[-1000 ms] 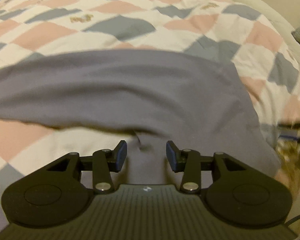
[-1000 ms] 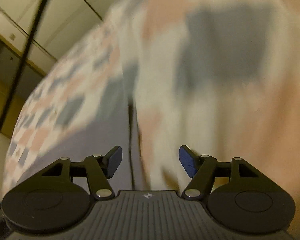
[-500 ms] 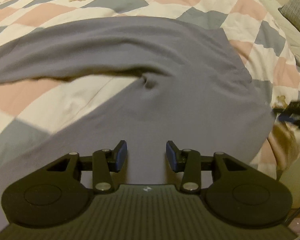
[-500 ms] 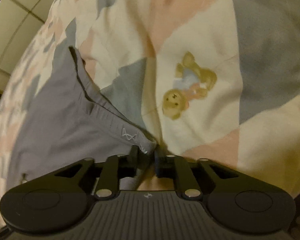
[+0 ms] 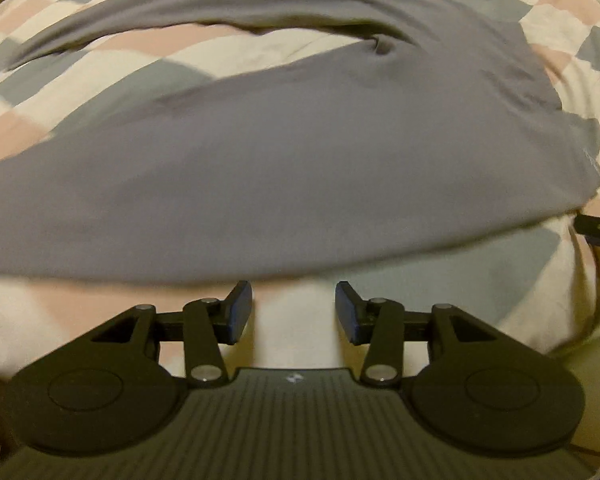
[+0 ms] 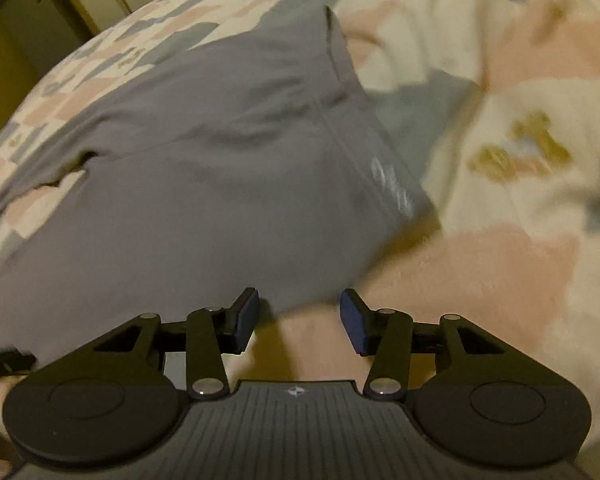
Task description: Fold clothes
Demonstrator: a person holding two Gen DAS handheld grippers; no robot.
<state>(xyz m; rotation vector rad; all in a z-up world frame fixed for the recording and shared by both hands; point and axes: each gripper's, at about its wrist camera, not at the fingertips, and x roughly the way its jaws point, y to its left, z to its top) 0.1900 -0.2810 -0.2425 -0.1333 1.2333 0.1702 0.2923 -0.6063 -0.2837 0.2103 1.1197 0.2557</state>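
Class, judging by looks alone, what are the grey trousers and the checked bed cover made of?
Grey trousers: likely thin stretchy knit, matte; they drape in smooth, soft folds. Checked bed cover: probably padded cotton quilt, matte; it looks puffy, with printed patches and bears.

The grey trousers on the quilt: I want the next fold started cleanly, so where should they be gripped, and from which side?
Probably at the waistband corner of the grey trousers, coming from the near edge. There the hem lies as a firm, thick band against the patchwork quilt, easy to pinch. The right gripper hangs just short of it, jaws opening with nothing between them; the left gripper is also empty.
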